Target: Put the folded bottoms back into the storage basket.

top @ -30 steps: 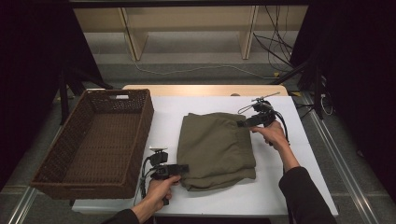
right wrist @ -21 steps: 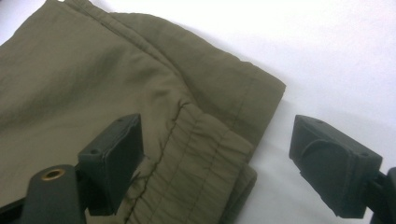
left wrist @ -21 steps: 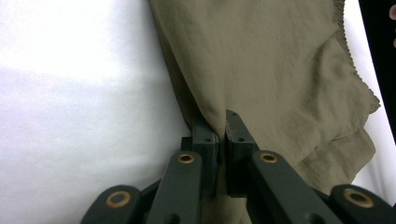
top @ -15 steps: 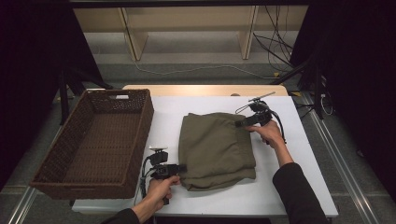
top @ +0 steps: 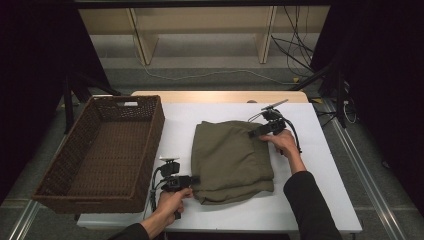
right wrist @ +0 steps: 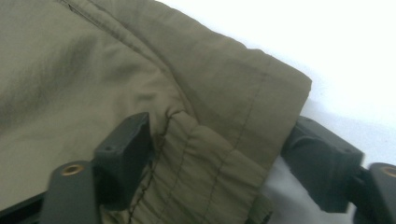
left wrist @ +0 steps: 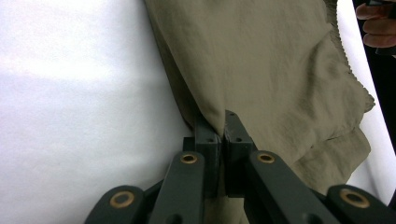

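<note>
An olive-green folded garment (top: 232, 160) lies in the middle of the white table (top: 320, 200). My left gripper (top: 196, 179) is at its near left corner. In the left gripper view the jaws of this gripper (left wrist: 220, 122) are shut, pinching the edge of the garment (left wrist: 280, 70). My right gripper (top: 252, 134) is at the far right corner. Its jaws have just been closing and straddle the stitched corner of the garment (right wrist: 93, 70). One jaw rests on the cloth and the other stands just off the edge, so the right gripper (right wrist: 219, 149) is still open.
A dark brown wicker basket (top: 150, 150) stands at the table's left side, close to the left gripper. Bare white table lies right of the garment and along the front edge. Cables trail behind the far right corner.
The right gripper has moved slightly left and down onto the garment's far right corner. The left hand and the garment have stayed put.
</note>
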Demonstrator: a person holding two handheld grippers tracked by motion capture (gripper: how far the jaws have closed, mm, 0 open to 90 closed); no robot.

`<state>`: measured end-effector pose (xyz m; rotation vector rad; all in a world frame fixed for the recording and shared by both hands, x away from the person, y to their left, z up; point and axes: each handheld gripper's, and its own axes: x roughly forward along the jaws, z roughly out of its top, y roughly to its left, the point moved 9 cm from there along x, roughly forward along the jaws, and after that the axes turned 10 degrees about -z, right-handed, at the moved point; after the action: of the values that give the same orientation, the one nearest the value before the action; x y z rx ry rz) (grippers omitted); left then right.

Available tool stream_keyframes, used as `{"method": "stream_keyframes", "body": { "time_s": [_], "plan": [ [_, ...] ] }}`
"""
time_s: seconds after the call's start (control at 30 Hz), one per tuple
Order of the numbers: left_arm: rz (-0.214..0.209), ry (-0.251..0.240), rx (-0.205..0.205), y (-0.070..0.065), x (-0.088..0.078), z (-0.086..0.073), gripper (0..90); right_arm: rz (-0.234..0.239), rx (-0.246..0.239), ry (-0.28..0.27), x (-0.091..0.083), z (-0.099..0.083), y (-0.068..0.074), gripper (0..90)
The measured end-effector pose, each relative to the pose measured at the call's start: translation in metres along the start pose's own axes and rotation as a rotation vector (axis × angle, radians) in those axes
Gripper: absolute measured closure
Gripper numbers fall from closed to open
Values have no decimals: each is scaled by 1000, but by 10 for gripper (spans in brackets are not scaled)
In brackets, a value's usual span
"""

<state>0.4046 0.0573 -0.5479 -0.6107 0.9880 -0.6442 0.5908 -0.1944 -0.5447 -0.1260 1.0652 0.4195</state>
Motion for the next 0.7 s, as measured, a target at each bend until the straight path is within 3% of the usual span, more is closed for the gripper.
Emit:
{"method": "stream_keyframes", "body": {
  "time_s": [0.1, 0.13, 0.43, 0.47, 0.7],
  "plan": [
    [1, 0, 2, 0, 0, 0, 866, 8, 6, 7, -1, 0, 1, 353],
    [0, 1, 2, 0, 0, 0, 867, 19, 17, 9, 0, 0, 3, 419],
    [0, -5, 3, -1, 0, 1, 869, 40, 53, 40, -2, -1, 4, 637],
    [0, -5, 5, -2, 0, 1, 870, 64, 81, 29, -4, -1, 4, 730],
    [-5, -6, 13, -2, -1, 2, 871, 88, 93, 10, -10, 0, 6, 815]
  ]
}}
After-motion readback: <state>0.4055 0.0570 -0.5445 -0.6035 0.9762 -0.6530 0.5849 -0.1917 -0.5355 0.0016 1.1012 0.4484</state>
